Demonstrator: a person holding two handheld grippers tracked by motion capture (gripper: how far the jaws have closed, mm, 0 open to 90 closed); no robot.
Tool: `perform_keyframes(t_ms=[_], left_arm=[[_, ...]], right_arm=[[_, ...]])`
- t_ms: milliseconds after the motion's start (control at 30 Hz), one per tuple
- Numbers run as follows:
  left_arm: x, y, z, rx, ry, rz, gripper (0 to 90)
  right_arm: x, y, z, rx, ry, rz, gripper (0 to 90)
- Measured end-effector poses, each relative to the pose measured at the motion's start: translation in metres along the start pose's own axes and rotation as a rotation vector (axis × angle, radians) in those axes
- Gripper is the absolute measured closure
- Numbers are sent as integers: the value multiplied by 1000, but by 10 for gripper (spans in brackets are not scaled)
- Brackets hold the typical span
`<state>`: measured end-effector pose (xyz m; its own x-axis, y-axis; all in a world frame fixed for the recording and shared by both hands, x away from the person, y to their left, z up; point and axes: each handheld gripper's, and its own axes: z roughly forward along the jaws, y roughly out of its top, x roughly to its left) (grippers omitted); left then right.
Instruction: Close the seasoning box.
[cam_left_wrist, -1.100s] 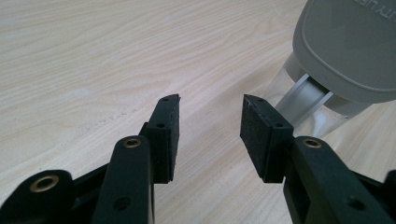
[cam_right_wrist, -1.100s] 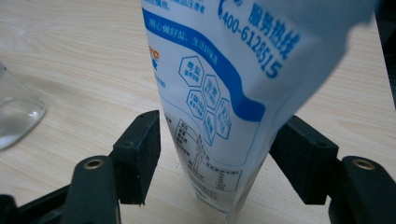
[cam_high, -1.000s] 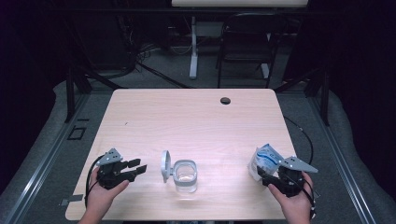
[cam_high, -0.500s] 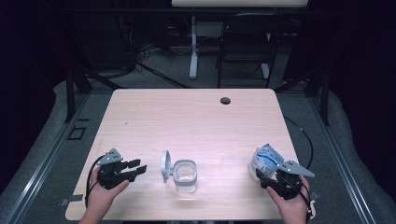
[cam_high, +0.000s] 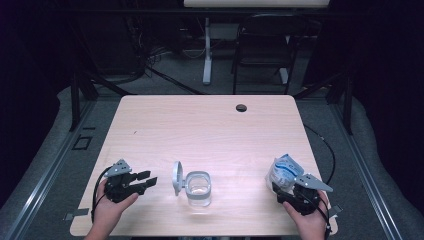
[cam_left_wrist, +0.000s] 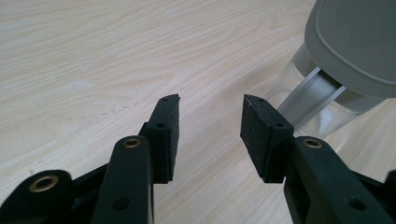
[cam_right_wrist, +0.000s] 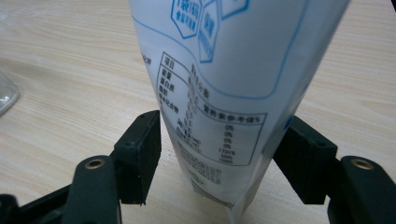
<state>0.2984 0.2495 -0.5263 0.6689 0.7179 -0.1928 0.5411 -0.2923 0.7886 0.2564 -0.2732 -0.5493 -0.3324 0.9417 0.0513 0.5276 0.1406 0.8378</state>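
— High view first: where is your pouch (cam_high: 283, 172) sitting, and which way is it pointing?

— You are gripping it in your right gripper (cam_high: 295, 192) near the table's (cam_high: 210, 125) right front corner, long axis standing up, jaws pressing both sides of its lower end.

— And the clear jar (cam_high: 198, 186)?

— It is standing at front centre, its lid (cam_high: 176, 175) hanging open; I cannot tell what is in it. Your left gripper (cam_high: 145, 180) is resting beside it, jaws spread wide on nothing.

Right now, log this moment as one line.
left gripper: open, nothing held | right gripper: shut on pouch | jar: lid open, mid-table
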Motion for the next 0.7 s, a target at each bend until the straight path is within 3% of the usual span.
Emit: perform_keyframes(t_ms=[400,700], left_arm=[[2,-1,0,-2,6,-8,577],[3,-1,-1,8,5,-5,577]], right_arm=[[1,-7,10,21,-15,-10,330],[3,-10,15,5,-25,1,338]])
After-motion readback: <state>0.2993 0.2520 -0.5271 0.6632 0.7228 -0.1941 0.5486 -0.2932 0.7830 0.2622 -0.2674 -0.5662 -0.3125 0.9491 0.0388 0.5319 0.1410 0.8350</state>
